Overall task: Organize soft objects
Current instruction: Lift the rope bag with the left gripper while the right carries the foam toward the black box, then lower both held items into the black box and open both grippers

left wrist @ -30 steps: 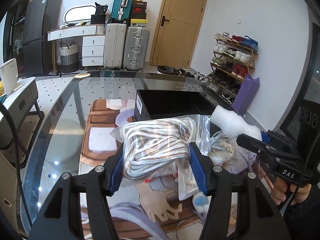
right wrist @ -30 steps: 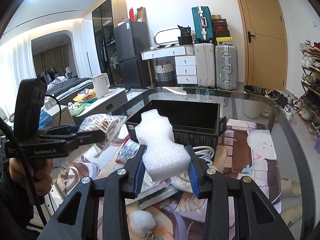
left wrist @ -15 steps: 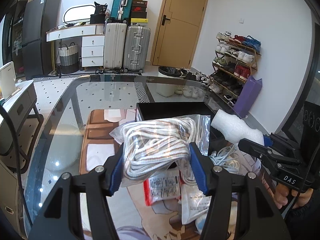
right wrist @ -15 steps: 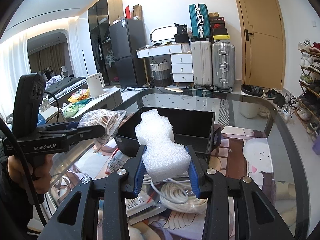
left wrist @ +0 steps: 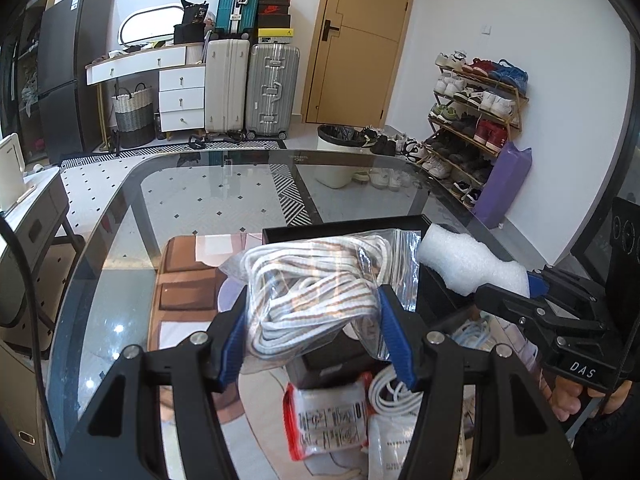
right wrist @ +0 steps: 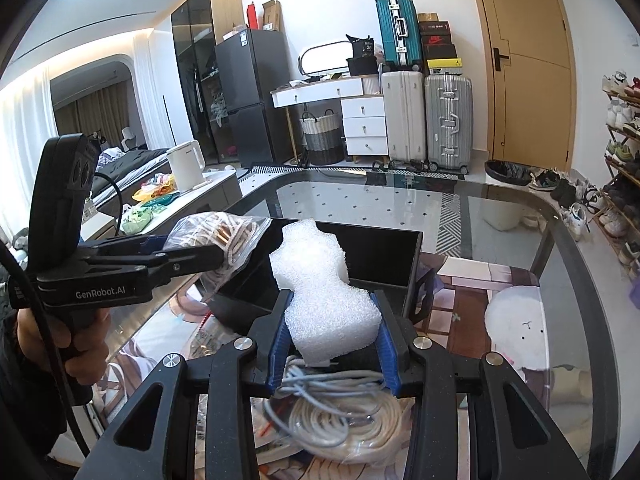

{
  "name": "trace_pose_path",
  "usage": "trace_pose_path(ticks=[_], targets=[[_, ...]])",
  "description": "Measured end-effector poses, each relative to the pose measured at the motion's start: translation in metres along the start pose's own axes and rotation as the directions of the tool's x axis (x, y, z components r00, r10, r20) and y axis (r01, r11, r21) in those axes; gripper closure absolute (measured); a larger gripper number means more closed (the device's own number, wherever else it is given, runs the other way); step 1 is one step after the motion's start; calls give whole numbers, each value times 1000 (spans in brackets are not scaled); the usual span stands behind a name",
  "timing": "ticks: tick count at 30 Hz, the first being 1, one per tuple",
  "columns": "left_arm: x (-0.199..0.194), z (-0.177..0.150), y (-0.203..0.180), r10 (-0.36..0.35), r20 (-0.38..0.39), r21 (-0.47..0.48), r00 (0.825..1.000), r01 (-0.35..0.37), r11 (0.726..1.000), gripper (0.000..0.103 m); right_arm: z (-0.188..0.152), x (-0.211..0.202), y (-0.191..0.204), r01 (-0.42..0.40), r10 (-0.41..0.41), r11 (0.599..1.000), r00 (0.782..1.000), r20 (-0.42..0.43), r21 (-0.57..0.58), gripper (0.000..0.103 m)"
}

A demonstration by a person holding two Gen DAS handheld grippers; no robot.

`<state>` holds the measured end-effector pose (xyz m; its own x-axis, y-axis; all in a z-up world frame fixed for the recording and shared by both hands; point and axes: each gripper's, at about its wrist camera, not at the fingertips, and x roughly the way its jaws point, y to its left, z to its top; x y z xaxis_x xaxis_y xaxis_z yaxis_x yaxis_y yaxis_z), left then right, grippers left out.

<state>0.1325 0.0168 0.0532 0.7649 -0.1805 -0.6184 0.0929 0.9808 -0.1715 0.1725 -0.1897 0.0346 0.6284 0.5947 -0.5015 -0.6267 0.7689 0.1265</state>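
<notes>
The bagged rope [left wrist: 316,292] hides most of the black bin [left wrist: 344,229]; the packet [left wrist: 326,420] print is unreadable

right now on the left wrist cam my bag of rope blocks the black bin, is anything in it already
observer: On the right wrist view, no item shows in the part of the black bin visible past the foam block; its near floor is hidden.
operator: where's my bag against the bin
observer: The bag of rope, in the left tongs, overlaps the bin's left rim, not its middle.
operator: is the foam held well
observer: Both blue pads of the right tongs press the foam's wide lower end; its narrow end points at the bin.
</notes>
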Motion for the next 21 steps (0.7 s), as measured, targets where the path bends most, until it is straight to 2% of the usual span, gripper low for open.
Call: trace_pose_path(ticks=[12, 21], targets=[[18, 6, -4, -9, -28, 9, 1000, 9, 1000, 44, 9, 13, -5, 10, -11, 1000, 1000, -24, -12, 64], [33, 12, -18, 60, -30, 45, 998, -59, 997, 38, 14, 29, -10, 48, -50, 998, 998, -47, -30, 64]])
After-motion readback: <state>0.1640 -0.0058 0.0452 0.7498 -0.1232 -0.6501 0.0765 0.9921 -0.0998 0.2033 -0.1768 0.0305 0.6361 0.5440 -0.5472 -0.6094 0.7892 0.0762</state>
